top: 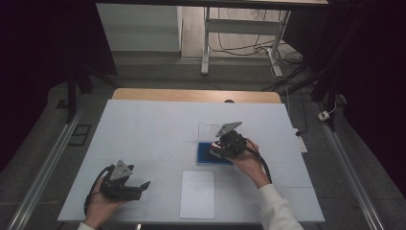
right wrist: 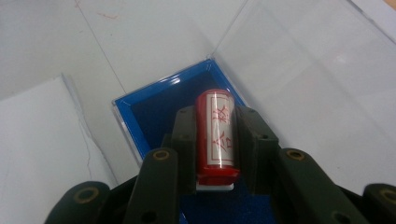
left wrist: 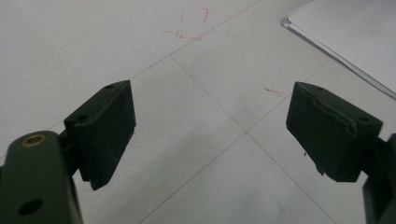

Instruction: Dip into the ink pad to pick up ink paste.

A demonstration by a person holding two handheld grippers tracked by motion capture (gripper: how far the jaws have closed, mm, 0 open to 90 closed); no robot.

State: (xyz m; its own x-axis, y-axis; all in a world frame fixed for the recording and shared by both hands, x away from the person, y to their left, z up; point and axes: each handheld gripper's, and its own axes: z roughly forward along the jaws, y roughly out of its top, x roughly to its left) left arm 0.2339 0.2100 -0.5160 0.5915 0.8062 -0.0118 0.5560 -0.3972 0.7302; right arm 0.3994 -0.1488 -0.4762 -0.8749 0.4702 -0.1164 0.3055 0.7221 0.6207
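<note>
Looking down from the high view, I am holding the right gripper over the blue ink pad box on the worktop, near the paper sheet. The left gripper view is showing its fingers spread wide, holding nothing. The right gripper view is revealing the red stamp clamped; tilting it risks uneven inking.
</note>
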